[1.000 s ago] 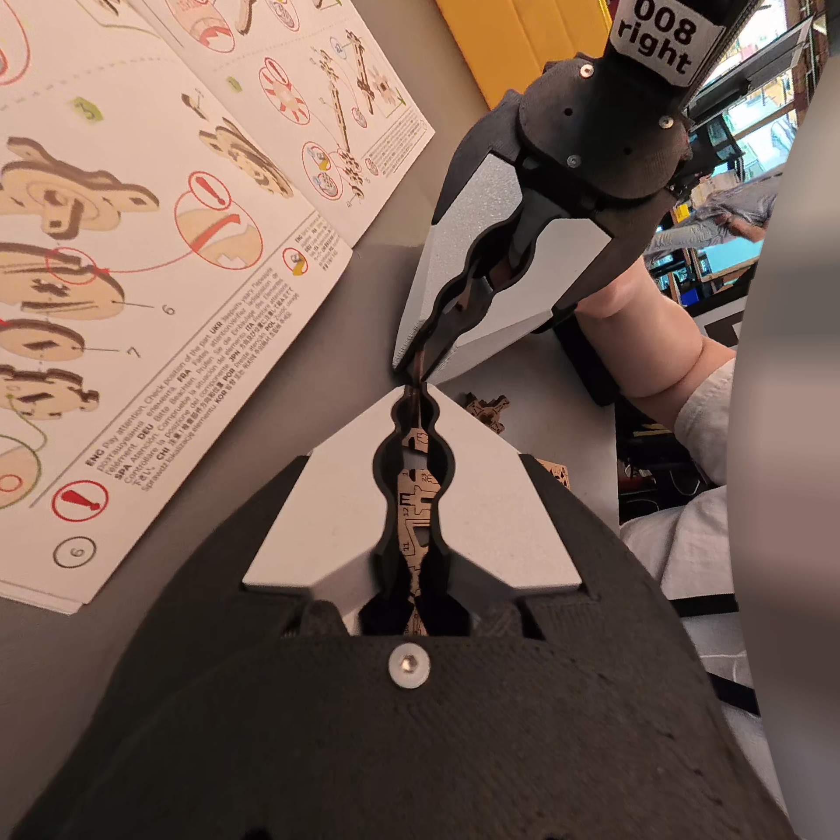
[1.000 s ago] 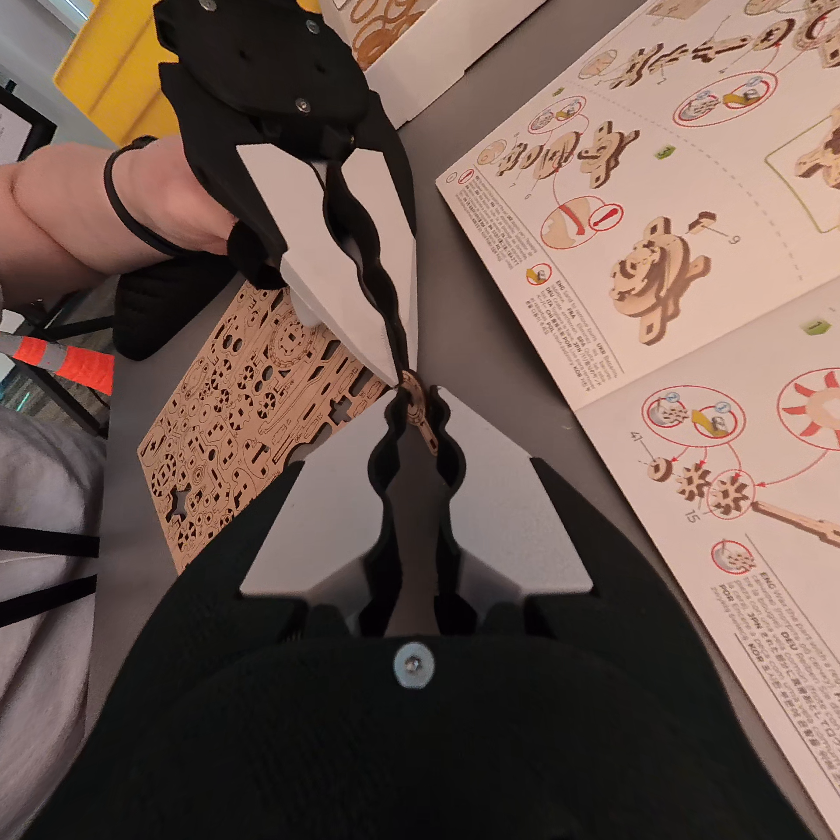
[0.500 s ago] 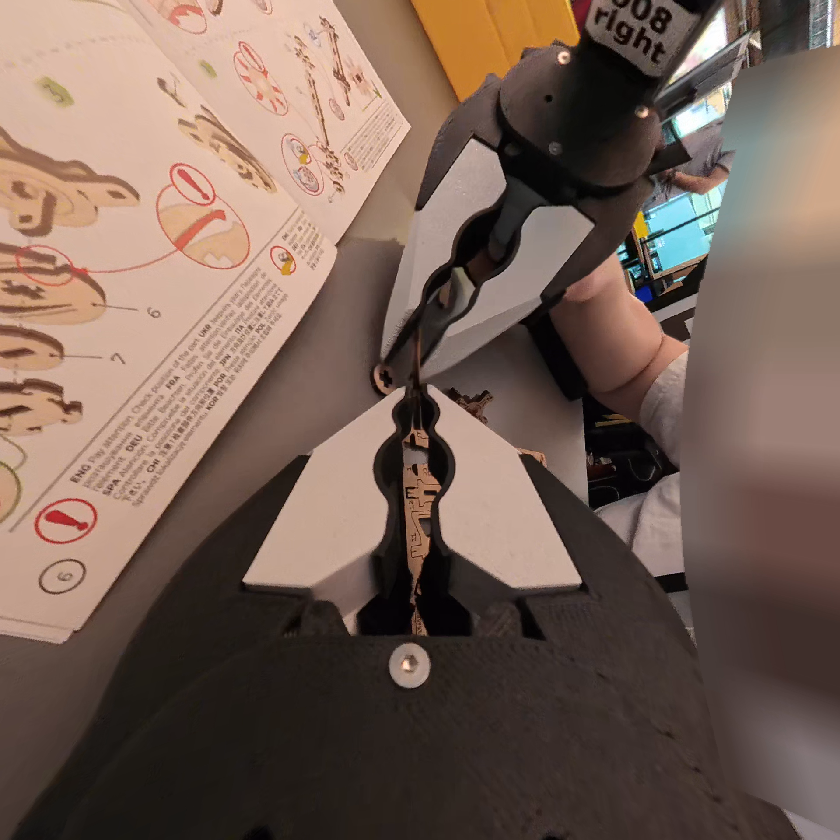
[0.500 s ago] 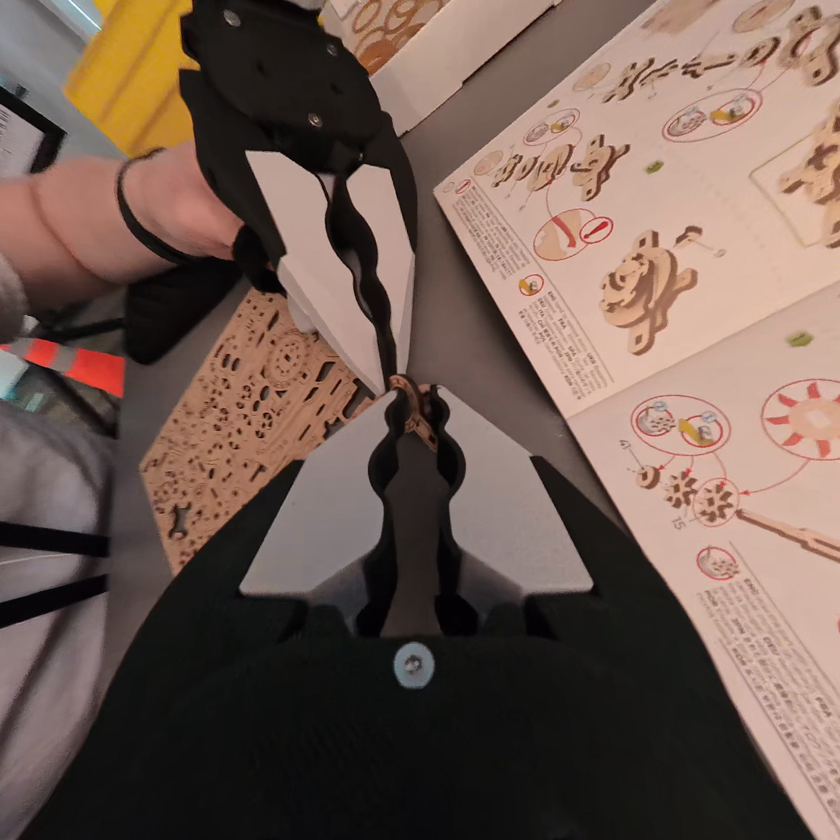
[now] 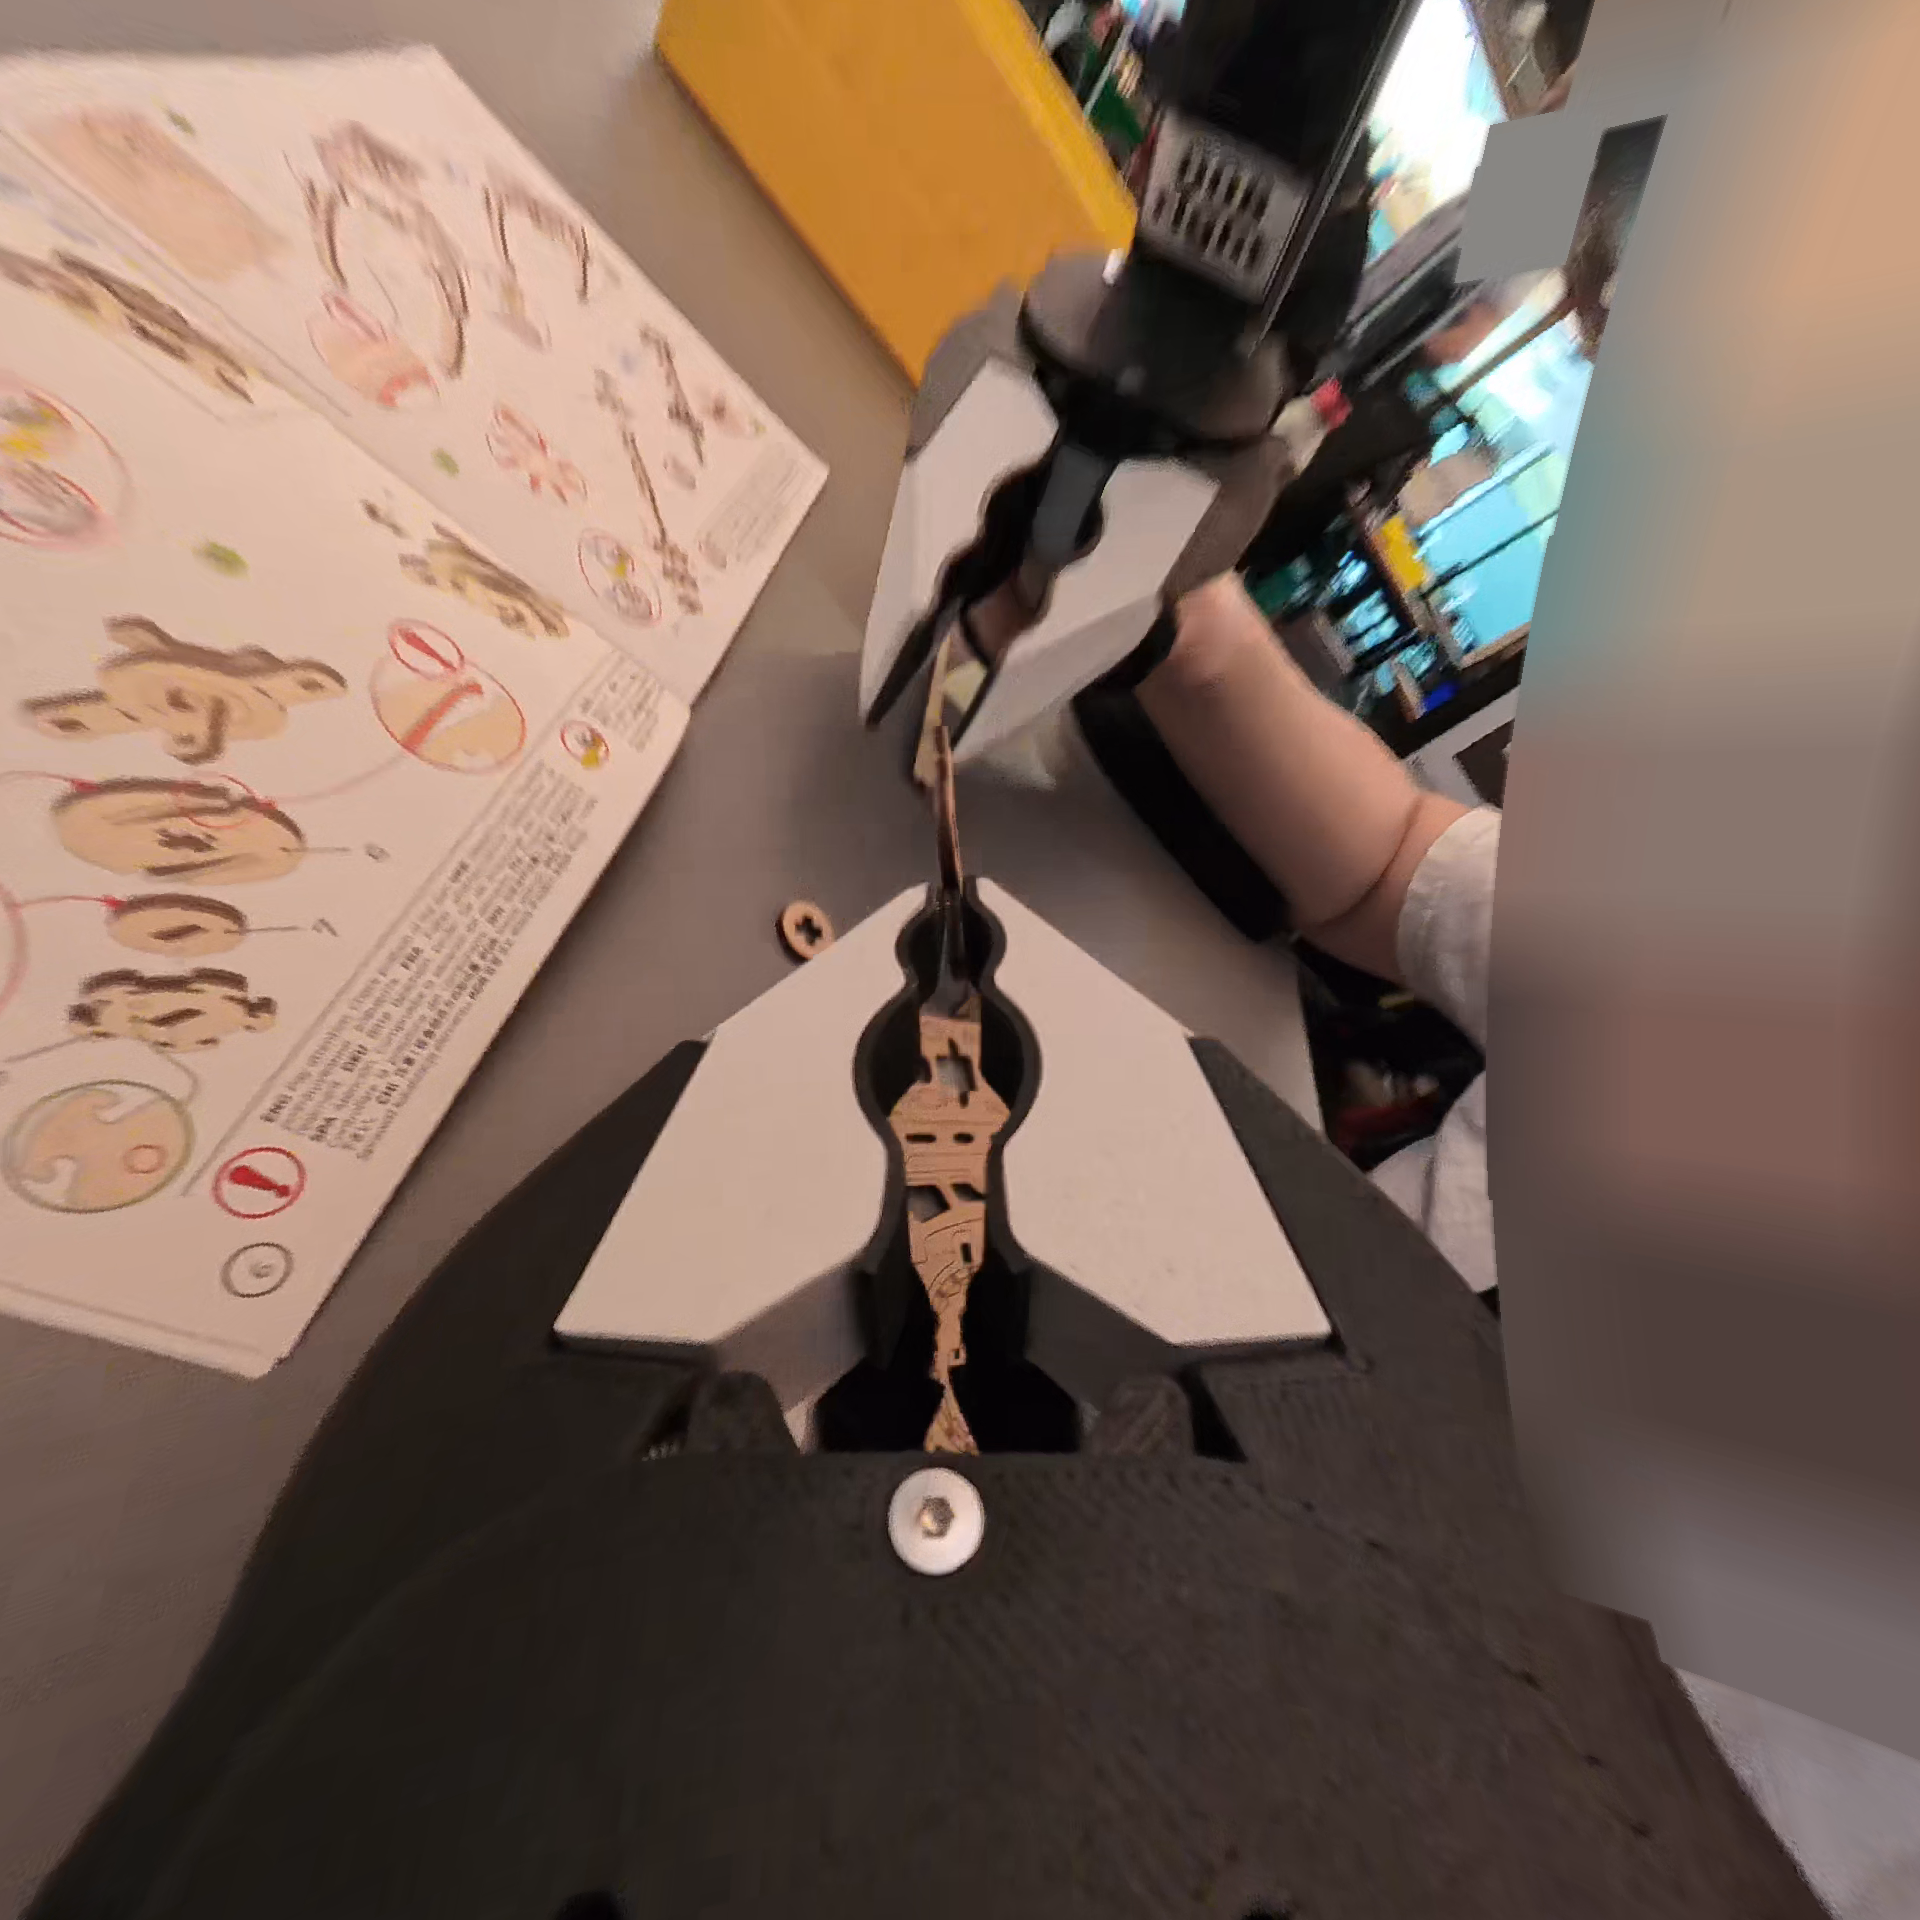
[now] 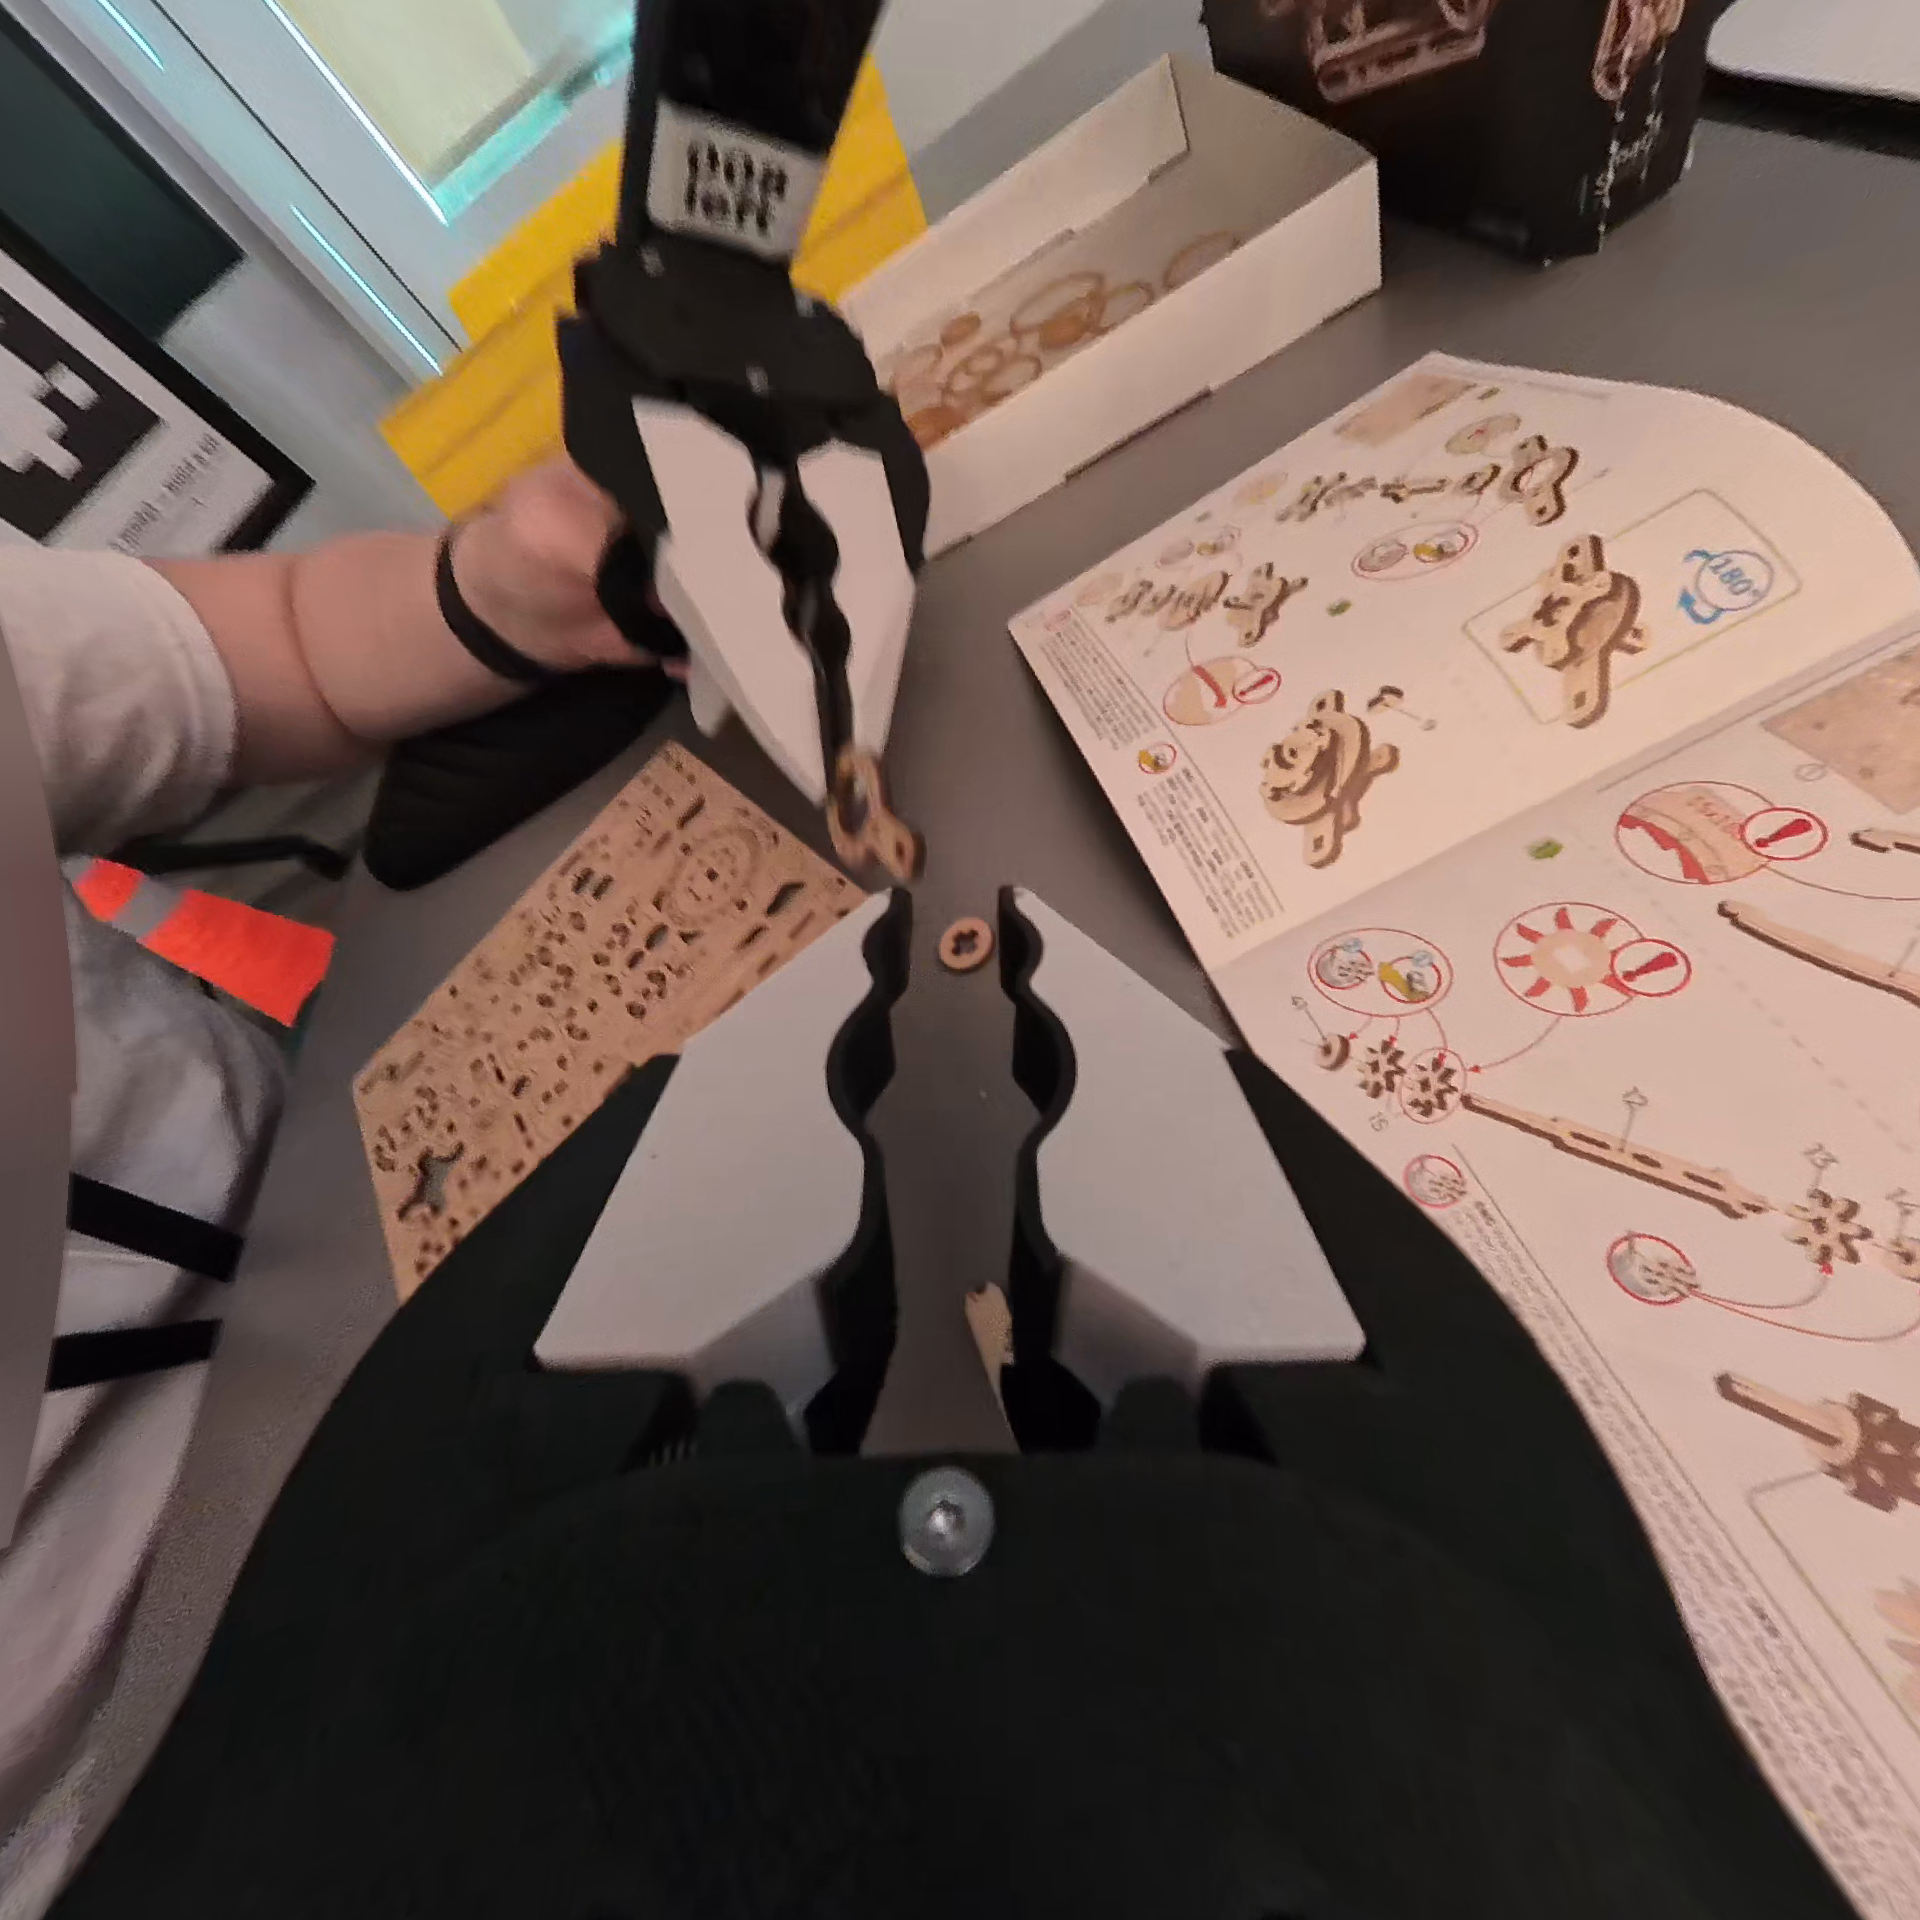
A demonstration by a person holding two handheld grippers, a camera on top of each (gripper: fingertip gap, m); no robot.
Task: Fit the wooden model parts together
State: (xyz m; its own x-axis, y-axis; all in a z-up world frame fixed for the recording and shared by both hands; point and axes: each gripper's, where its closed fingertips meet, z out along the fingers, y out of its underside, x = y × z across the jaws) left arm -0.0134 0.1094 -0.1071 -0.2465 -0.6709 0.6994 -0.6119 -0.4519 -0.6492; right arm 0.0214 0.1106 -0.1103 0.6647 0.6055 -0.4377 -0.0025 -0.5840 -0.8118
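The left gripper [image 5: 948, 896] has a rough, matt black printed-plastic body, smooth matt white finger faces and a shiny metal screw [image 5: 934, 1520]. It pinches a thin pale laser-cut wooden part [image 6: 871, 821] with dark scorched edges. A small wooden disc [image 6: 965, 944] lies on the smooth matt grey table [image 6: 1039, 540]. Beside it lie the smooth paper instruction booklet [image 6: 1507, 831] and a pierced plywood sheet [image 6: 582, 997].

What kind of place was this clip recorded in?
Probably a hobby or lab workbench: a grey table carries an open assembly booklet, a laser-cut wooden parts sheet and a white box of wooden rings. Shelving shows behind, blurred.
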